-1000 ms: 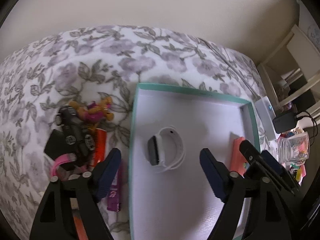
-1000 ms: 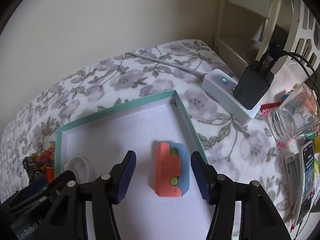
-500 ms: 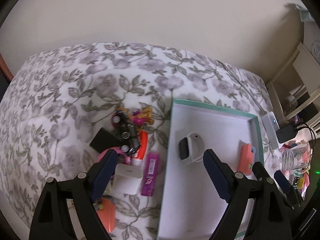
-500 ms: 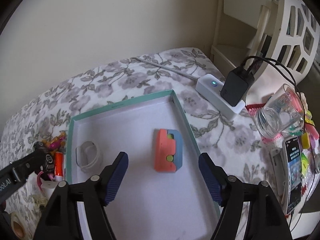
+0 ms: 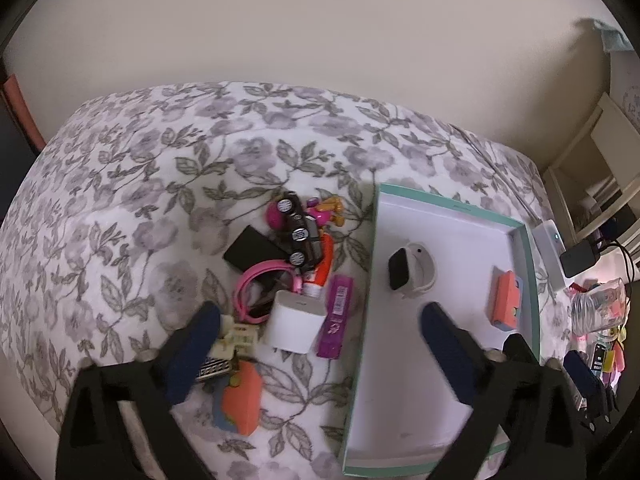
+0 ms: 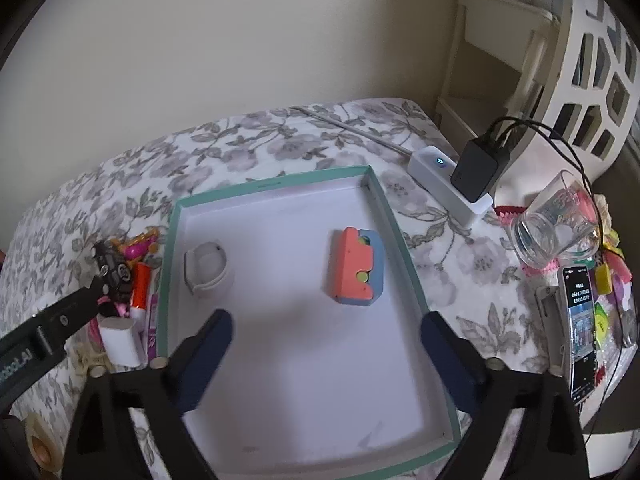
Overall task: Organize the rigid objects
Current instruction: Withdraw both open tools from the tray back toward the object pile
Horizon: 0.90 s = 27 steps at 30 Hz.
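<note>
A teal-rimmed white tray (image 5: 524, 264) (image 6: 384, 200) lies on a floral cloth. In it lie a white smartwatch (image 5: 410, 270) (image 6: 206, 266) and an orange-and-blue block (image 5: 506, 300) (image 6: 356, 272). Left of the tray is a pile: a white charger cube (image 5: 294, 322) (image 6: 120, 342), a purple tube (image 5: 336, 322), a pink band (image 5: 260, 280), a black toy car (image 5: 300, 236) (image 6: 114, 270), an orange tube (image 5: 322, 266) (image 6: 140, 284) and an orange-and-blue piece (image 5: 240, 400). My left gripper (image 5: 320, 350) is open and empty above the pile and the tray's left rim. My right gripper (image 6: 326, 350) is open and empty above the tray.
Right of the tray stand a white power strip (image 6: 448, 184) with a black adapter (image 6: 476, 170), a tipped glass jar (image 6: 554, 226) and a phone (image 6: 582, 328). A white shelf (image 6: 500, 32) stands at the far right. The cloth's left half is bare floral fabric (image 5: 120, 200).
Both grippers have drawn back and up from the tray, so more of the table shows. The left gripper has shifted left over the pile. Both stay open; nothing was picked up.
</note>
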Available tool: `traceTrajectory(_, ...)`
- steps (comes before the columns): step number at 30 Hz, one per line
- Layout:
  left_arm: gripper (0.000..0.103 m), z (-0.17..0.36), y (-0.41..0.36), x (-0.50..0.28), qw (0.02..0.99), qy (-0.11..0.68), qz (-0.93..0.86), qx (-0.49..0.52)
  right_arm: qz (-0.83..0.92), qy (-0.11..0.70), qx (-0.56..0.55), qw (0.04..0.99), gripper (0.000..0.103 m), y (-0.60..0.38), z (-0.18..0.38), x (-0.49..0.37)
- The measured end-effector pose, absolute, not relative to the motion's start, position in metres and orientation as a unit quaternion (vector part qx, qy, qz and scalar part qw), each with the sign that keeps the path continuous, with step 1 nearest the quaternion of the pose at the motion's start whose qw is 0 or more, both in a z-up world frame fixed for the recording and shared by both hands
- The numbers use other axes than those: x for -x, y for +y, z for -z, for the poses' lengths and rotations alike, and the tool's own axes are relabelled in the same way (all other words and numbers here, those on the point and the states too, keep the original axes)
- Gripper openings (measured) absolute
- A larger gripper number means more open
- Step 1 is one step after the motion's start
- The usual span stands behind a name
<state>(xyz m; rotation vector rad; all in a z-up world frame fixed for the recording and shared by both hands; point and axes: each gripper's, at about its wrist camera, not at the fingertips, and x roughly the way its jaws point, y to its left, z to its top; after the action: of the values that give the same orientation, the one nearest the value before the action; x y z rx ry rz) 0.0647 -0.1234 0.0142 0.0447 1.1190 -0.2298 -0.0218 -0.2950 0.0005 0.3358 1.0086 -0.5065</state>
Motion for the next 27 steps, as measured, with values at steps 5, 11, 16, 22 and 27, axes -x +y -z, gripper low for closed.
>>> traceTrajectory(5, 0.102, -0.015, -0.1, -0.06, 0.85, 0.52, 0.081, -0.01, 0.227, 0.476, -0.143, 0.837, 0.098, -0.277, -0.004, 0.023)
traceTrajectory(11, 0.102, -0.01, -0.067, -0.057, 0.853, 0.52, 0.046, 0.008, 0.202, 0.477, -0.119, 0.847, 0.099, -0.248, -0.007, 0.02)
traceTrajectory(16, 0.102, -0.006, -0.05, -0.057, 0.853, 0.521, 0.023, 0.003, 0.177, 0.482, -0.099, 0.853, 0.099, -0.223, -0.006, 0.015)
traceTrajectory(22, 0.102, 0.005, -0.029, -0.06, 0.845, 0.535, 0.001, -0.001, 0.142, 0.491, -0.1, 0.853, 0.099, -0.198, 0.001, 0.008)
traceTrajectory(27, 0.102, 0.023, -0.006, -0.065, 0.827, 0.561, -0.026, 0.0, 0.113, 0.502, -0.108, 0.851, 0.099, -0.182, 0.012, 0.0)
